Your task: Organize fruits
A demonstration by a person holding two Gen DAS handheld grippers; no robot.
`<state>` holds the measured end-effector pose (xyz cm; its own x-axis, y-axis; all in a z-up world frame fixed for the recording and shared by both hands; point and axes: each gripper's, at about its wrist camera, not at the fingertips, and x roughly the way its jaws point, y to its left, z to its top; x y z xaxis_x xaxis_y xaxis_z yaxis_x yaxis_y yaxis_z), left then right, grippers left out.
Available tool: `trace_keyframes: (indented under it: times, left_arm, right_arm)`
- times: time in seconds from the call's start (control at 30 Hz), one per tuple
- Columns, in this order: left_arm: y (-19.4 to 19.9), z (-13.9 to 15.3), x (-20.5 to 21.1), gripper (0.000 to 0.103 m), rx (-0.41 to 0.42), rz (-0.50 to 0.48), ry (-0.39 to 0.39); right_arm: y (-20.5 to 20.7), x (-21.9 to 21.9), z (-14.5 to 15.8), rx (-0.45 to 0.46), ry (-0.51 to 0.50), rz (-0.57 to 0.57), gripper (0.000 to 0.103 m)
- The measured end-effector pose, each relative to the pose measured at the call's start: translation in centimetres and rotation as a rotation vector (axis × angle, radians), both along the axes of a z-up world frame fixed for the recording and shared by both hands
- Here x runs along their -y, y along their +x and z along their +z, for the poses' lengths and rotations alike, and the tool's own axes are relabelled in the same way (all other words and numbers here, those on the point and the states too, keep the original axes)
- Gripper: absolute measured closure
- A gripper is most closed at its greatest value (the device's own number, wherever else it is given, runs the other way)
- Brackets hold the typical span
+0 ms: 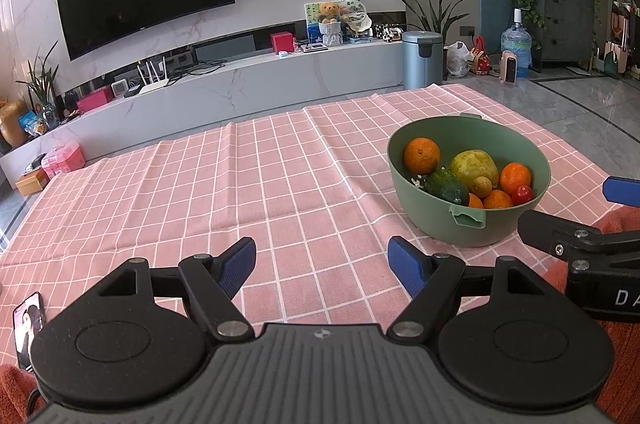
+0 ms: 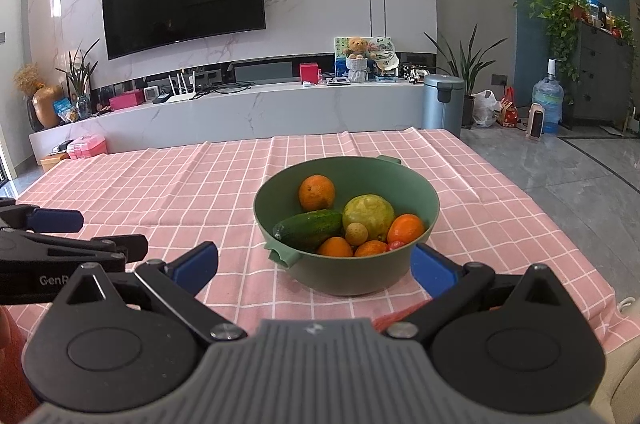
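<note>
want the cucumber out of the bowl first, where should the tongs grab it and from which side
Grip the cucumber across its narrow middle, coming from above with the right tongs. It lies on its side atop the pile in the green bowl, long axis running left to right, so fingers should close front to back; the orange behind sits clear.

My right gripper [image 2: 314, 266] hangs wide open before the green bowl [image 2: 424, 201] on the pink-checked bench [image 2: 160, 191]. I see oranges [image 2: 317, 191], a cucumber [image 2: 309, 228] and a pale green fruit [image 2: 368, 216] inside. My left gripper [image 2: 100, 232] shows at left.
</note>
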<state>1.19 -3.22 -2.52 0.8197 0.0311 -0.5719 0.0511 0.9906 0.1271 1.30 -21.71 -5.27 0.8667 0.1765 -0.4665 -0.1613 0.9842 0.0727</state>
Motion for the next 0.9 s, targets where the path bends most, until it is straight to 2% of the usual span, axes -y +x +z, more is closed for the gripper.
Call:
trace_keyframes:
  times: [0.9]
  left_arm:
    - [-0.21,0.17,-0.13,0.015,0.002,0.009,-0.009]
  right_arm:
    - [0.10,-0.03,-0.18,0.005,-0.015,0.011,0.005]
